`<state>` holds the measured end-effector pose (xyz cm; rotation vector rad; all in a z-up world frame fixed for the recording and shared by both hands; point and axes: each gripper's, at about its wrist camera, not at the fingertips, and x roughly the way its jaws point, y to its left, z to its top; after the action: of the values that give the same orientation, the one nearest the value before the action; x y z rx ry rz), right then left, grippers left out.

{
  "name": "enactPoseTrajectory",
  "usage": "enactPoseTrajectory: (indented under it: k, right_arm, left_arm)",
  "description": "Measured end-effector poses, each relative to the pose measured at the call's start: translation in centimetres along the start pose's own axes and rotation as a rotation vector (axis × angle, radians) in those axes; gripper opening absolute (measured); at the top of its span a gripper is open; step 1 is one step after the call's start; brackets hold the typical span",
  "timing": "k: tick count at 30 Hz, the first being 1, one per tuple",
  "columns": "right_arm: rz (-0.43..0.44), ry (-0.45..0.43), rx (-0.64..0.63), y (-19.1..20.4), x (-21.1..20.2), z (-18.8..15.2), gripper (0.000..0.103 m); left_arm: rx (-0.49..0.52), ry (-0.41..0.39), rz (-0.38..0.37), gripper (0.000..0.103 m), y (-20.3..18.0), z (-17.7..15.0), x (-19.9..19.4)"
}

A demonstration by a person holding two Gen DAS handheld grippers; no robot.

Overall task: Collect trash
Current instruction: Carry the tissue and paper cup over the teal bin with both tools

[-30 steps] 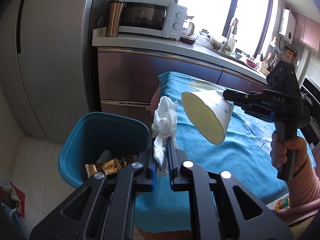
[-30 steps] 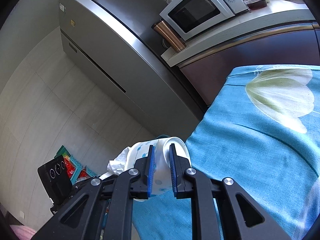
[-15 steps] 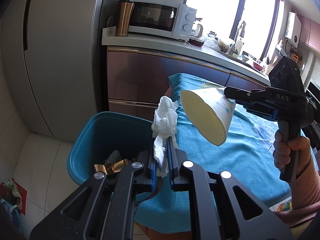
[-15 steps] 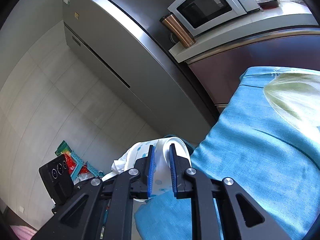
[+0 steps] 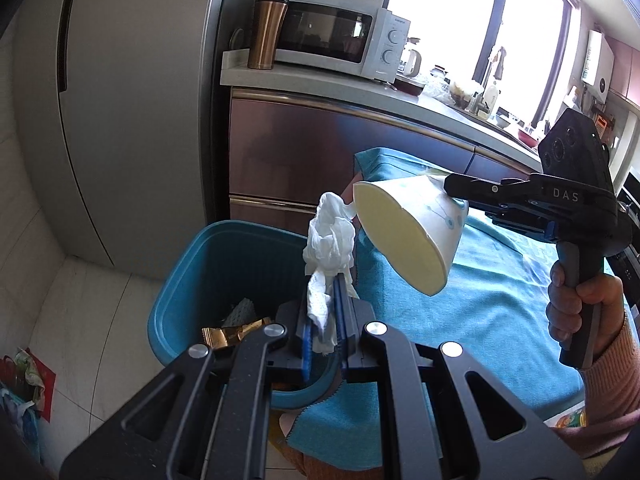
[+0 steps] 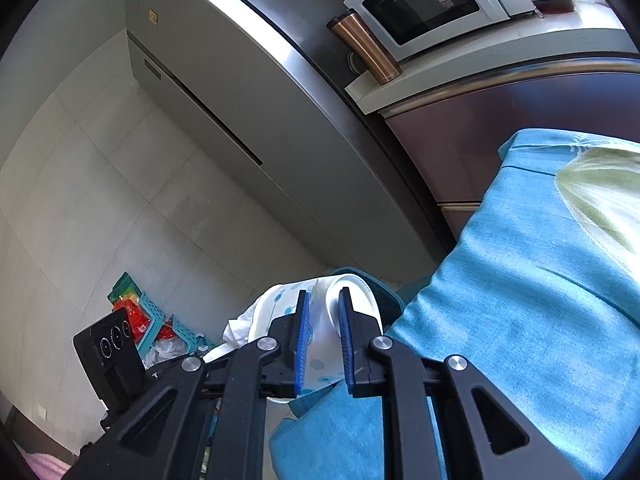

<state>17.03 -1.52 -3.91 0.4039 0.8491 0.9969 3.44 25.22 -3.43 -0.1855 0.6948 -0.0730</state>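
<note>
- bin contents mostly hidden behind our left gripper, clamped on tissue
- right gripper pinching paper cup, now nearer bin

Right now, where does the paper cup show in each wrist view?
Left wrist: paper cup centre-right, held sideways by the right gripper, above the blue bin.
Right wrist: bottom centre, cup between the blue pads.
Shared landmark: microwave.
</note>
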Motion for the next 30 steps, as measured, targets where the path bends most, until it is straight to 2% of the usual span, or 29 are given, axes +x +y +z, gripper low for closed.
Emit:
enactPoseTrajectory:
  k: [30]
  right_arm:
    - [-0.032,0.069,-0.012,1.1,4.9,0.4,0.013]
  left_arm:
    - [-0.064,0.017,0.044,0.01,2.1,0.1,1.6]
